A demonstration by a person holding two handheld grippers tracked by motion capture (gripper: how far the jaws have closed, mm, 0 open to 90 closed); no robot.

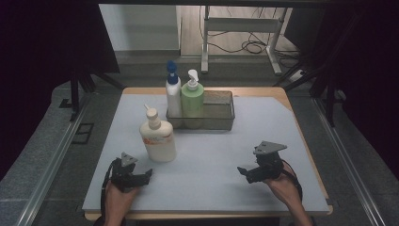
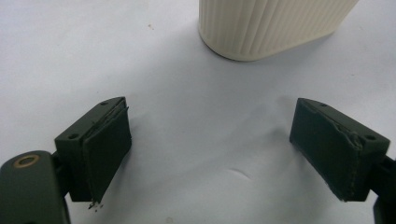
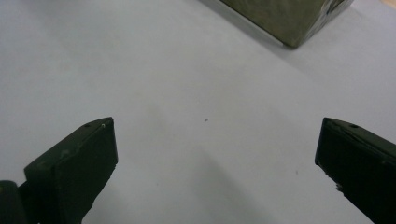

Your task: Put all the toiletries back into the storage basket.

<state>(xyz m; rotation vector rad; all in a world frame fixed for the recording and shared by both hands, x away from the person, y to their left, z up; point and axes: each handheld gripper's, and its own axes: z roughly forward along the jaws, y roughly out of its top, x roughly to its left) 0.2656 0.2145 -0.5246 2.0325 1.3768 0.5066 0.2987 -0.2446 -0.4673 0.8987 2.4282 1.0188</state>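
Observation:
A cream pump bottle [image 1: 157, 136] stands on the pale table sheet [image 1: 207, 155], left of centre; its ribbed base [image 2: 271, 25] fills the top of the left gripper view. My left gripper [image 1: 141, 178] rests low on the sheet just in front of that bottle, open, nothing between its jaws. A mesh basket [image 1: 219, 113] at the back holds a white bottle with a blue pump [image 1: 173, 92] and a green bottle with a white pump [image 1: 192, 99]. My right gripper [image 1: 245, 173] hovers at the front right, open and empty; a basket corner [image 3: 289, 18] lies ahead of it.
The table's wooden edge [image 1: 301, 141] runs along the right and front. Metal rails [image 1: 51, 160] flank the table on both sides. Behind it stand a white frame [image 1: 240, 28] and floor cables [image 1: 254, 46]. Bare sheet spans the space between the two grippers.

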